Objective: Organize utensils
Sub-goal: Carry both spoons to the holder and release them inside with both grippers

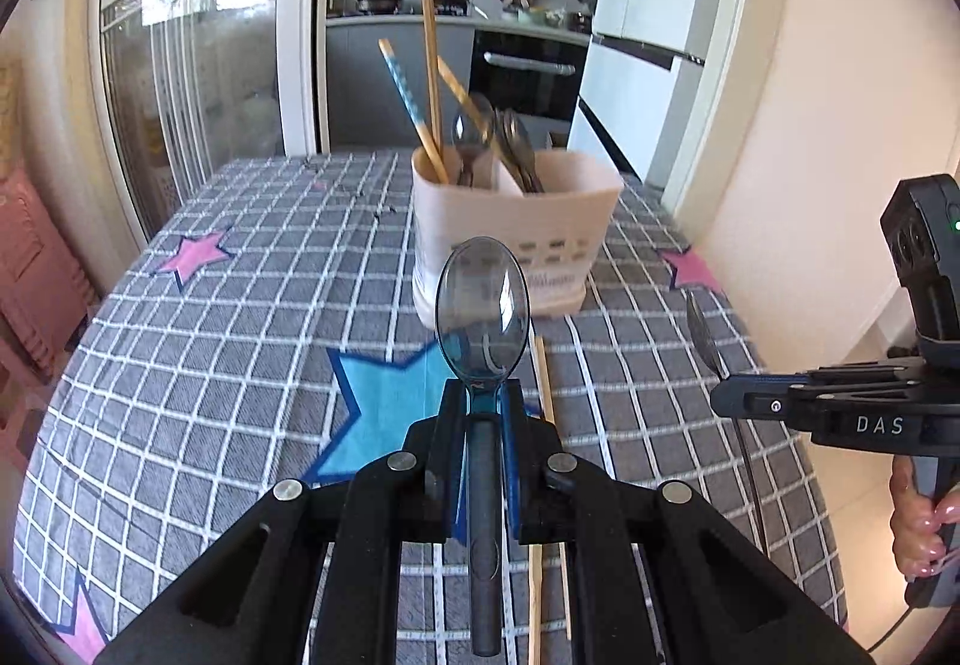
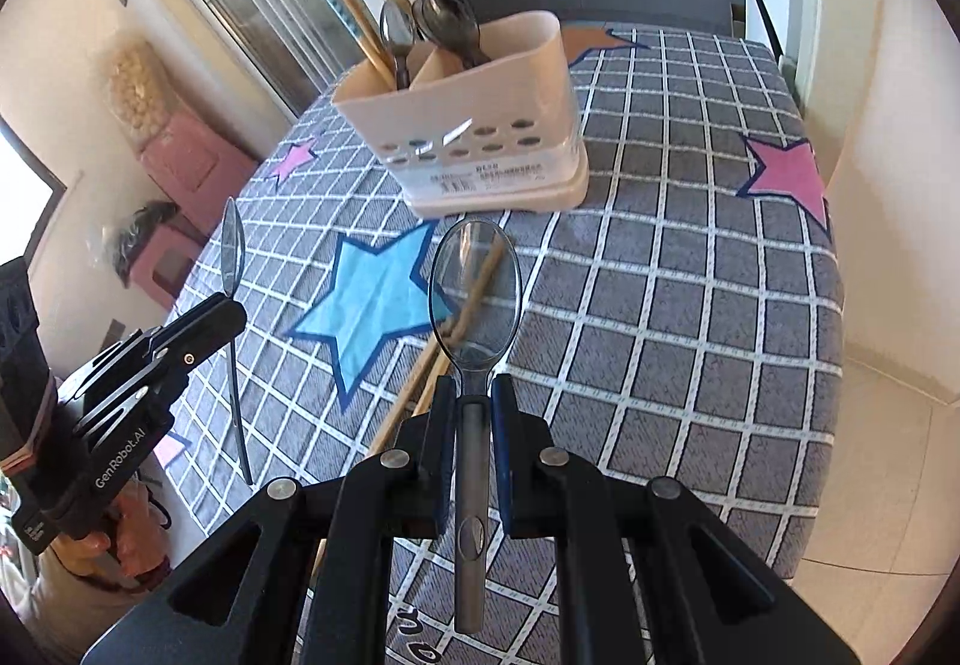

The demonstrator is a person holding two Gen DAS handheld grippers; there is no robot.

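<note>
Checked table point(image 1: 210, 317), beige caddy point(image 1: 516, 239) near its far edge, already stuffed with chopsticks and spoons. Left gripper point(image 1: 483, 413) clenches a blue-tinted spoon point(image 1: 483, 305), bowl jutting ahead; right gripper point(image 2: 474, 395) clamps a clear spoon point(image 2: 474, 293) likewise. Loose chopsticks point(image 2: 462, 317) lie beneath.

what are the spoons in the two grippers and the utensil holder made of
Spoon in the left gripper: looks like tinted clear plastic, glossy; the holder shows through its bowl. Spoon in the right gripper: the same smoky see-through plastic; chopsticks are visible behind it. Utensil holder: seems cream, slightly translucent moulded plastic, smooth, with punched holes low on its wall.
</note>
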